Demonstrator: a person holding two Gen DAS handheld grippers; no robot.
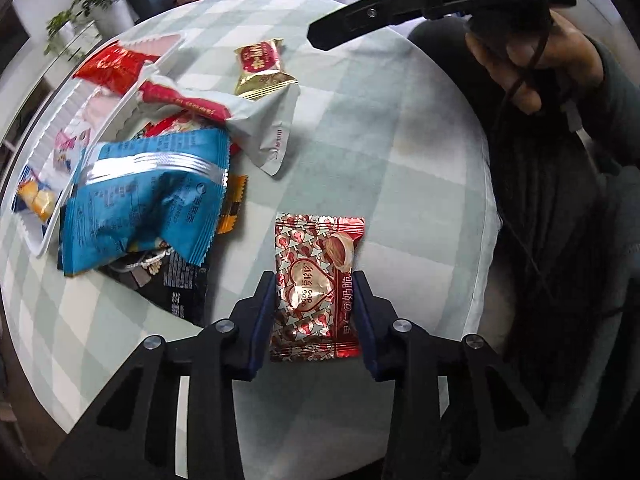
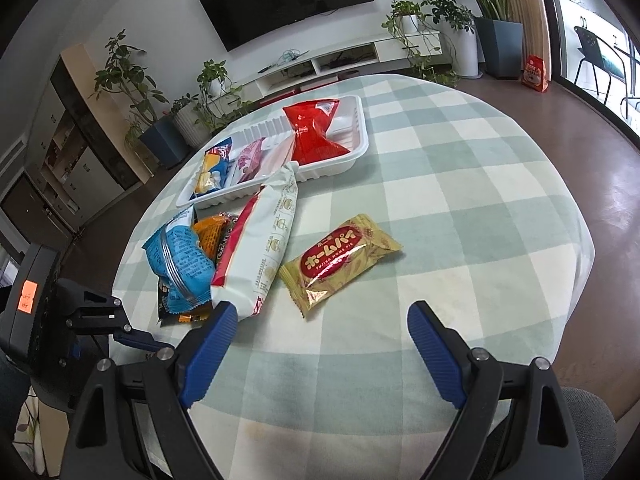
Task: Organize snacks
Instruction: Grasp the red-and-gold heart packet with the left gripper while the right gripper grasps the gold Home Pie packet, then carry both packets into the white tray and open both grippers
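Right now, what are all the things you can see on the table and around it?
Tray: one, white, far side of table, holding three snacks.
Red packet: one, in the tray.
Gold Home Pie packet: one, alone on the cloth.
White packet: one, long, leaning on the tray's edge.
Blue packet: one, on the loose pile.
Tablecloth: one, green-white check.
Potted plants: several, by the wall.
TV: one, black, wall.
Left gripper: closed on the red-silver almond packet.
Right gripper: open, empty.

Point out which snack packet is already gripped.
The red-and-silver heart-patterned almond packet, clamped between the left gripper's blue pads. The other packets lie loose on the table or in the white tray.
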